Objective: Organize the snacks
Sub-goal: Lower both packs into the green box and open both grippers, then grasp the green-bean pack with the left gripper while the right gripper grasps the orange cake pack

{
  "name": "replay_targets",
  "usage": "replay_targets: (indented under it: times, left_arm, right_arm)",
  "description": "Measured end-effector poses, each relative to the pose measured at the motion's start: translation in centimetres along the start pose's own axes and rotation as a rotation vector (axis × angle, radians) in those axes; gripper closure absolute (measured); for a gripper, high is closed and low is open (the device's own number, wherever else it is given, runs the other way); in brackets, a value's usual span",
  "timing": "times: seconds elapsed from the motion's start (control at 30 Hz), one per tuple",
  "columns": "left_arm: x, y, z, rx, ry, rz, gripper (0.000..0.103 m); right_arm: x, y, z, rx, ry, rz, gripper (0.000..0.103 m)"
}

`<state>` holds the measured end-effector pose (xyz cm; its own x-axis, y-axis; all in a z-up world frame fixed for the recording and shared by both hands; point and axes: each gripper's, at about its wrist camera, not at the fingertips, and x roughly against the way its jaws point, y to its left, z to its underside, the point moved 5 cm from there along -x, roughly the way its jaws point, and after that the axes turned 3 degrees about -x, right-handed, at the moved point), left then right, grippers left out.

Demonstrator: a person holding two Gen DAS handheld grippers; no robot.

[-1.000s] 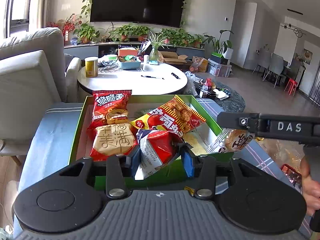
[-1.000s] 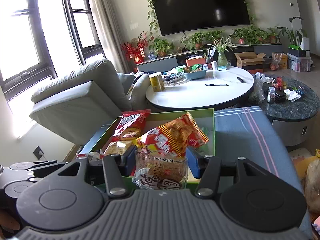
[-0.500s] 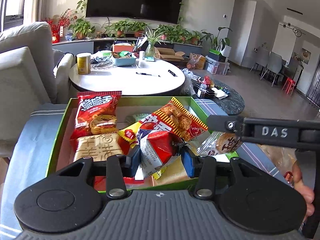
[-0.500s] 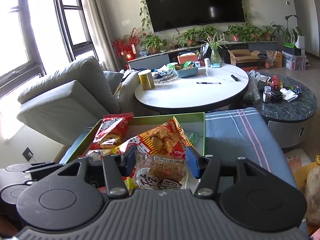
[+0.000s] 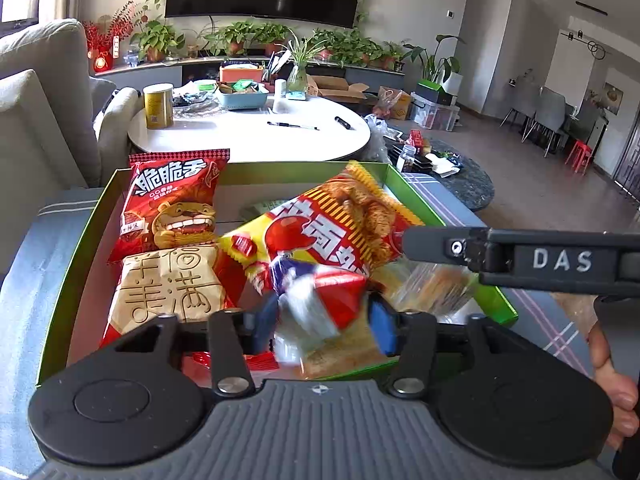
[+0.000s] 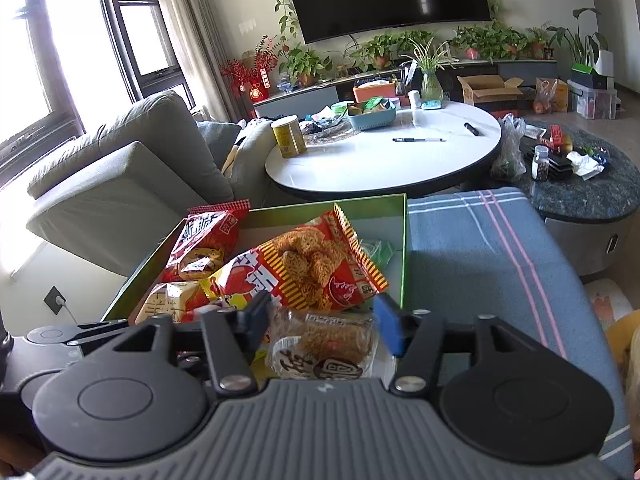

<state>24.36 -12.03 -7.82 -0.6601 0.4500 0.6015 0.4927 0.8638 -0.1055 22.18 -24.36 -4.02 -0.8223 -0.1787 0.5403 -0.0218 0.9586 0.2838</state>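
A green open box (image 5: 86, 240) on a blue cloth holds several snack bags: a red lion bag (image 5: 172, 204), a beige cracker pack (image 5: 172, 284) and a red-yellow noodle bag (image 5: 332, 224). My left gripper (image 5: 320, 316) is over the box's near edge with a blurred red-white-blue packet (image 5: 324, 300) between its jaws, which look opened. My right gripper (image 6: 320, 320) is over the box's right near part (image 6: 404, 248), and a clear cake packet (image 6: 324, 344) lies between its opened jaws. The right gripper's arm (image 5: 520, 260) crosses the left wrist view.
A white round table (image 6: 400, 160) with a yellow can (image 6: 288, 136), pens and a blue basket stands behind the box. A grey sofa (image 6: 120, 184) is to the left. A dark stone side table (image 6: 592, 188) with clutter is to the right.
Both grippers moved forward over the box. Both pairs of jaws have spread wider, and the red packet in the left one is now blurred and slipping down.
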Motion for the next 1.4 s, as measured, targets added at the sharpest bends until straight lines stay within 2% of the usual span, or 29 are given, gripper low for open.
replay_targets:
  times: [0.03,0.4,0.67,0.87,1.03,1.4]
  left_arm:
    - [0.2,0.0,0.1,0.002,-0.005,-0.002,0.045]
    - [2.6,0.1,0.1,0.004,-0.044,-0.006,0.041]
    - [4.8,-0.9,1.2,-0.016,-0.053,0.01,0.034]
    - [5.5,-3.1,3.3,-0.083,-0.009,0.065,0.027]
    - [4.5,-4.4,5.9,-0.11,0.085,0.112,0.025]
    - [2.1,-5.6,8.3,-0.212,0.161,0.058,0.024]
  right_arm:
    - [0.1,0.0,0.0,-0.005,-0.008,-0.004,0.025]
    - [1.9,-0.2,-0.3,-0.025,-0.042,0.001,0.025]
    - [3.1,-0.3,0.6,-0.027,-0.026,0.027,0.025]
    - [3.8,-0.6,1.3,-0.028,-0.014,0.042,0.025]
    - [4.5,-0.7,1.8,-0.031,-0.012,0.046,0.025]
    - [5.8,-1.7,3.2,-0.002,0.009,0.097,0.025]
